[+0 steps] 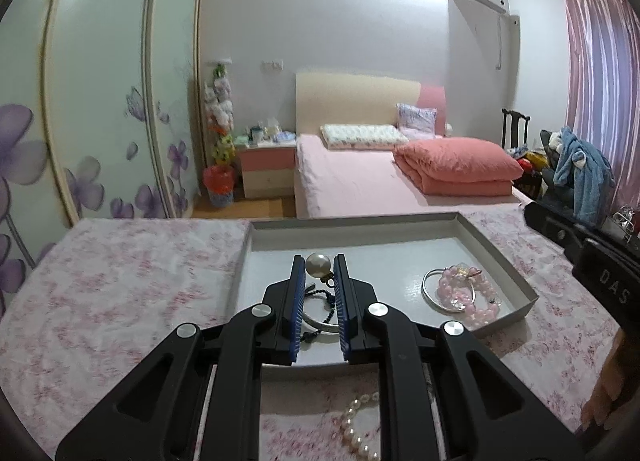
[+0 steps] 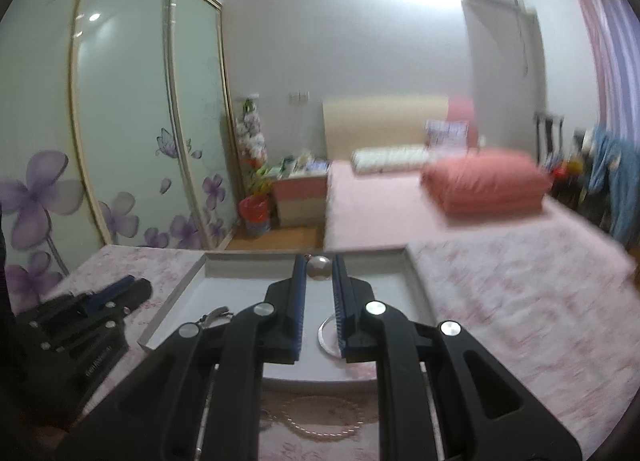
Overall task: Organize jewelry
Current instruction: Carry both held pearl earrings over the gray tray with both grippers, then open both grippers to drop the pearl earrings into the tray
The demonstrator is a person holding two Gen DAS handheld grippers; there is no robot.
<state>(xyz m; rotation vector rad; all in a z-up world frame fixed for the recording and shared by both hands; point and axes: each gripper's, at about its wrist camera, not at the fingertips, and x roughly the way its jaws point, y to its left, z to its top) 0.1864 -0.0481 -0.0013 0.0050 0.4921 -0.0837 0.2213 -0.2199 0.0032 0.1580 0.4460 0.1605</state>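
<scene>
A shallow grey tray [image 1: 500, 257] lies on a pink floral cloth. My left gripper [image 1: 319, 267] is shut on a large pearl earring [image 1: 318, 266] and holds it over the tray. Under it lie a silver bangle with a dark cord [image 1: 320, 315]. A silver bangle [image 1: 434, 295] and pink bead bracelets [image 1: 478, 311] lie at the tray's right. My right gripper [image 2: 320, 267] is shut on a round clear pendant [image 2: 320, 267] over the tray [image 2: 180, 301], above a silver ring [image 2: 328, 335]. A pearl necklace [image 1: 356, 429] lies on the cloth in front of the tray; it also shows in the right wrist view [image 2: 316, 429].
The other gripper [image 2: 80, 321] shows at the left of the right wrist view, and the right one [image 1: 592, 257] at the right edge of the left wrist view. A bed with a pink quilt [image 1: 456, 169], a nightstand [image 1: 266, 165] and a flowered wardrobe [image 1: 100, 101] stand beyond.
</scene>
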